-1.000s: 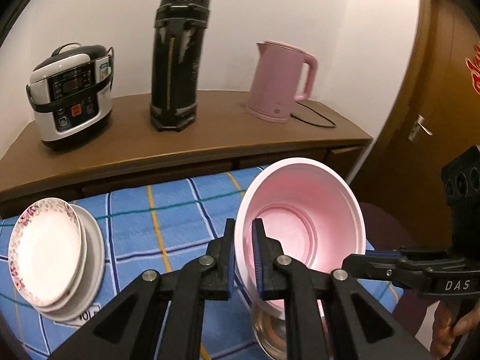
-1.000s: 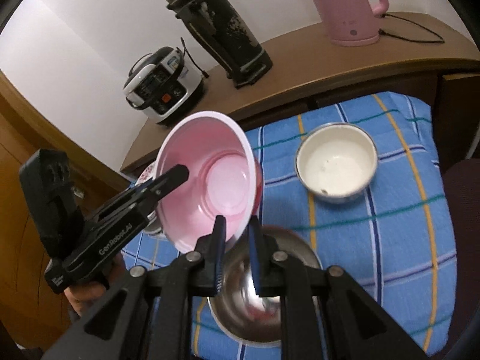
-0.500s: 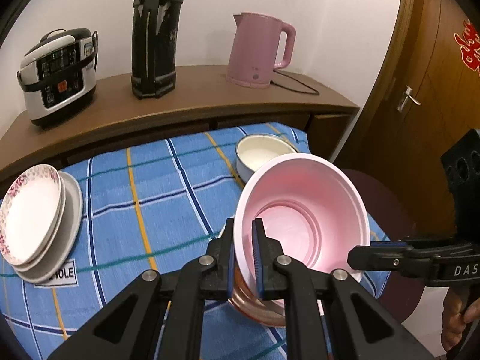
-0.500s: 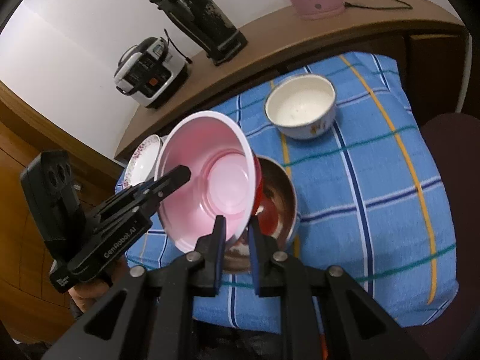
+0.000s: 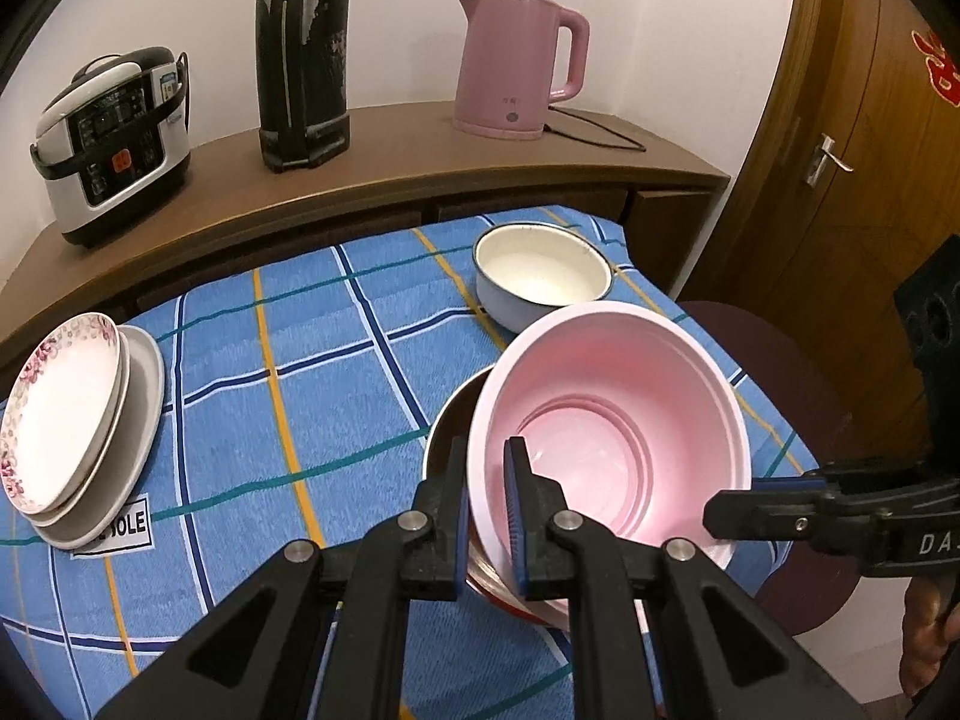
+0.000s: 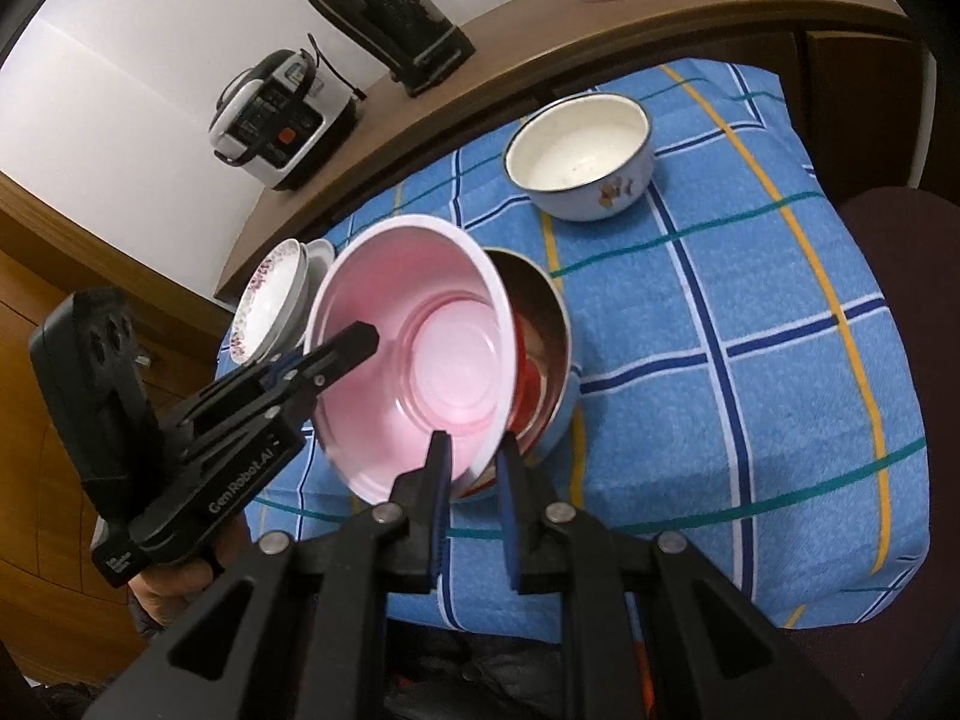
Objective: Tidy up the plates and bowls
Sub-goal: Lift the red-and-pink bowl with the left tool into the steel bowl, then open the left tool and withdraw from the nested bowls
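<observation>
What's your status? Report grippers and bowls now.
Left gripper and right gripper both clamped on pink bowl rim. Bowl tilted over steel bowl. White enamel bowl apart, plate stack left. Nothing blocking.

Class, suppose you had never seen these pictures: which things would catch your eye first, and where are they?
The large pink plastic bowl, tilted over a steel bowl near the table's front edge, gripped at its rim by the left gripper and right gripper. Then the stacked white plates at the left, and the pink kettle behind.

Both grippers' fingers (image 5: 516,480) pinch the tilted pink bowl (image 5: 606,420) rim
</observation>
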`<state>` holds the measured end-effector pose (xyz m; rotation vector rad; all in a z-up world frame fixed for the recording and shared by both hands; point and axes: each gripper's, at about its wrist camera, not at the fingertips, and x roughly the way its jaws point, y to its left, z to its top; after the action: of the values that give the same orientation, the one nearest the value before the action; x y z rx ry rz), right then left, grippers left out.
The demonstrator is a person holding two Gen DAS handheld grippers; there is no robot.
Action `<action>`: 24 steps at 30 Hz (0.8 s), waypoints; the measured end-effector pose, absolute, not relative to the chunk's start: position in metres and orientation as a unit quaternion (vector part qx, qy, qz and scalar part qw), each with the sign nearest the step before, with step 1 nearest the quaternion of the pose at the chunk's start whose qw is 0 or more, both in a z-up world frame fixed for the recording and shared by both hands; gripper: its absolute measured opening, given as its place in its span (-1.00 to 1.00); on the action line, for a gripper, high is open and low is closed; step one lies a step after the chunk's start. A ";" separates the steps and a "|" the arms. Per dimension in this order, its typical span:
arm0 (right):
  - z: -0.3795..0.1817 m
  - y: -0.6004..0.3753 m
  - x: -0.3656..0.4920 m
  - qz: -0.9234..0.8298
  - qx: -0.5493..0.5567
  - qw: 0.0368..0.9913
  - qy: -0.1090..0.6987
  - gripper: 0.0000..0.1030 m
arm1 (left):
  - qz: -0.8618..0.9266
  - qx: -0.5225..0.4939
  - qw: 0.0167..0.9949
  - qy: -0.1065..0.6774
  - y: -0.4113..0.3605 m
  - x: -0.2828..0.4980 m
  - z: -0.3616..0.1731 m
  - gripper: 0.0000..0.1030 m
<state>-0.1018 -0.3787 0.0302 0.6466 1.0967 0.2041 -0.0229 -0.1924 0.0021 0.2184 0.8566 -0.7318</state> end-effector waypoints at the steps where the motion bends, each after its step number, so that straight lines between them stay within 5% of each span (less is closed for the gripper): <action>1: 0.030 -0.379 -0.101 0.095 0.302 0.799 0.512 -0.70 | -0.345 0.104 0.840 0.406 -0.193 -0.023 0.001 -0.78; 24: 0.025 -0.377 -0.091 0.101 0.282 0.799 0.522 -0.61 | -0.333 0.112 0.836 0.422 -0.193 -0.016 -0.009 -0.78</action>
<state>-0.0906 -0.3767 0.0252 0.6047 1.1192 0.2170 -0.0156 -0.1925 -0.0093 0.2362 0.8938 -0.7060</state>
